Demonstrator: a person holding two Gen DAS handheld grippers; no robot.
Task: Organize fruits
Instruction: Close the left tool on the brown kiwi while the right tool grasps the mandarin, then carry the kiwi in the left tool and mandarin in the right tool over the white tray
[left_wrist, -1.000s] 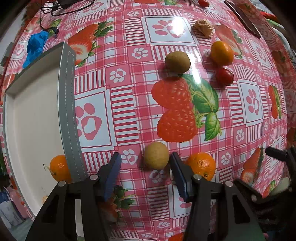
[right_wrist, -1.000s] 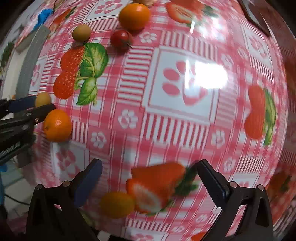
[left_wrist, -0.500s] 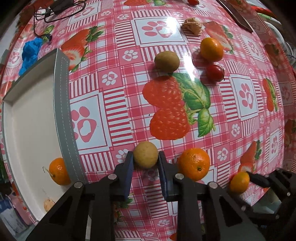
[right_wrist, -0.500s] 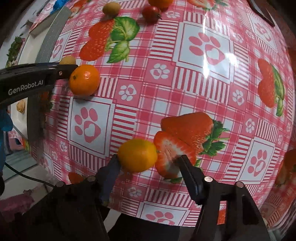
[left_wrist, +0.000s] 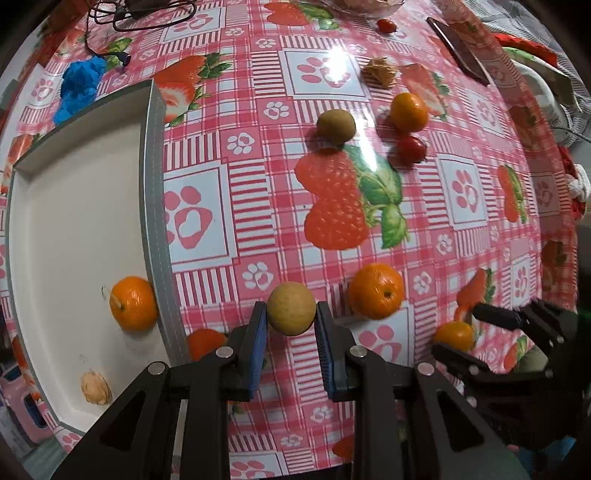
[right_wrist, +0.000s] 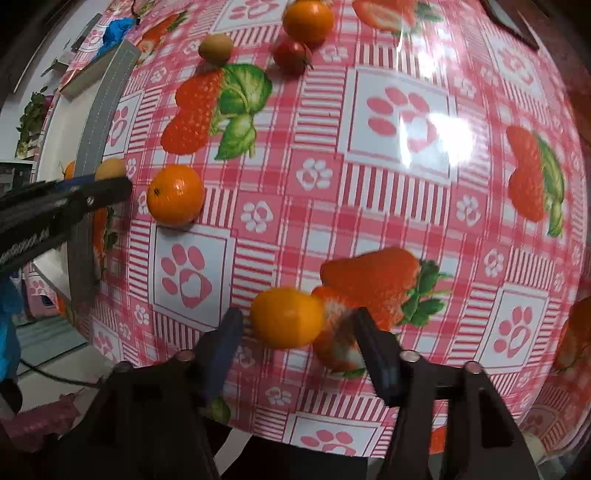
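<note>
My left gripper is shut on a round tan fruit, just right of the white tray. The tray holds an orange and a small tan fruit. An orange lies to the right of the held fruit. My right gripper is open around a small yellow-orange fruit near the table's front edge; the jaws do not touch it. It also shows in the left wrist view. Farther off lie a kiwi, another orange and a cherry tomato.
A blue crumpled object and black cables lie beyond the tray. A crumpled brown piece, a dark flat object and a second cherry tomato lie at the far side. The table edge runs close below the right gripper.
The left gripper closed on the tan fruit and holds it. The right gripper moved forward until the yellow-orange fruit sat between its open jaws.
</note>
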